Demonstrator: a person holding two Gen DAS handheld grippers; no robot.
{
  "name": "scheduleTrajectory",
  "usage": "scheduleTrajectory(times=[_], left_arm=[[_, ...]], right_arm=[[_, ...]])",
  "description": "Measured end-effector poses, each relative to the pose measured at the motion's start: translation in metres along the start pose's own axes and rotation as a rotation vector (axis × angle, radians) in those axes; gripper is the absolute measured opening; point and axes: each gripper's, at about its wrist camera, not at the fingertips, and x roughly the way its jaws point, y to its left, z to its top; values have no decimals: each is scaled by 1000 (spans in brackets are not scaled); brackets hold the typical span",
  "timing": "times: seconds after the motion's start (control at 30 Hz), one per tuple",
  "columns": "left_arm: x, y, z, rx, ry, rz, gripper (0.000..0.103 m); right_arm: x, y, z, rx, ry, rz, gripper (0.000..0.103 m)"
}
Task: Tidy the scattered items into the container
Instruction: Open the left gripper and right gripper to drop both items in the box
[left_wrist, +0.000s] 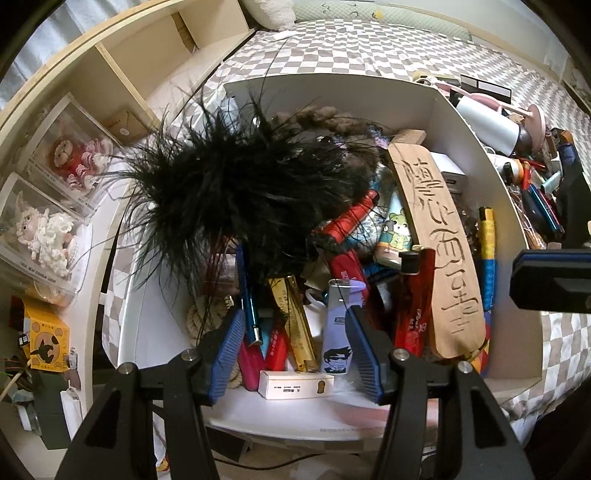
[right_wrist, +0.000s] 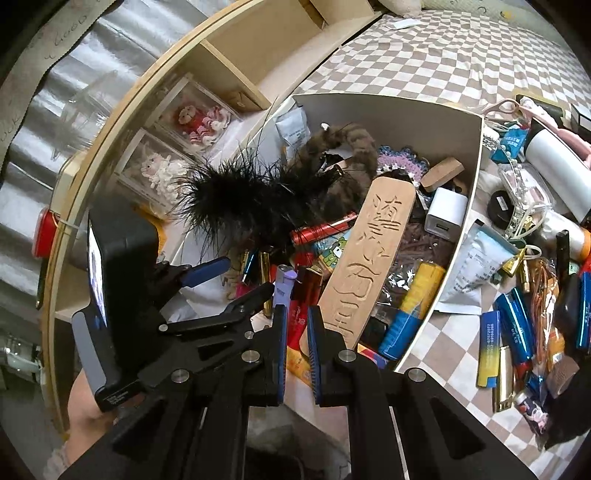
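Note:
A white container (left_wrist: 332, 86) (right_wrist: 476, 173) lies on the checkered bedspread, packed with lighters, a carved wooden board (left_wrist: 439, 251) (right_wrist: 365, 258) and a black feather tuft (left_wrist: 229, 188) (right_wrist: 236, 199). My left gripper (left_wrist: 295, 347) (right_wrist: 247, 277) hangs open over its near end, pointing steeply down. A gold lighter (left_wrist: 295, 325) and a lilac lighter (left_wrist: 338, 332) lie below the gap, and neither pad presses on them. My right gripper (right_wrist: 297, 310) is shut on nothing, low over the container's near edge beside the board. Several more lighters (right_wrist: 513, 325) are scattered on the bedspread to the right.
A wooden shelf with boxed dolls (left_wrist: 74, 155) (right_wrist: 192, 118) runs along the left. A white tumbler (left_wrist: 487, 123) (right_wrist: 554, 162), pink scissors (right_wrist: 502, 107) and small packets crowd the bedspread (right_wrist: 443, 55) to the right of the container. A white charger cube (right_wrist: 445, 214) sits inside it.

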Motion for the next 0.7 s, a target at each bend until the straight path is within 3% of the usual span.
scheduleTrajectory(times=[0.7], left_arm=[[-20, -12, 4, 3, -30, -26, 57]], right_arm=[[-22, -18, -2, 52, -53, -7, 11]])
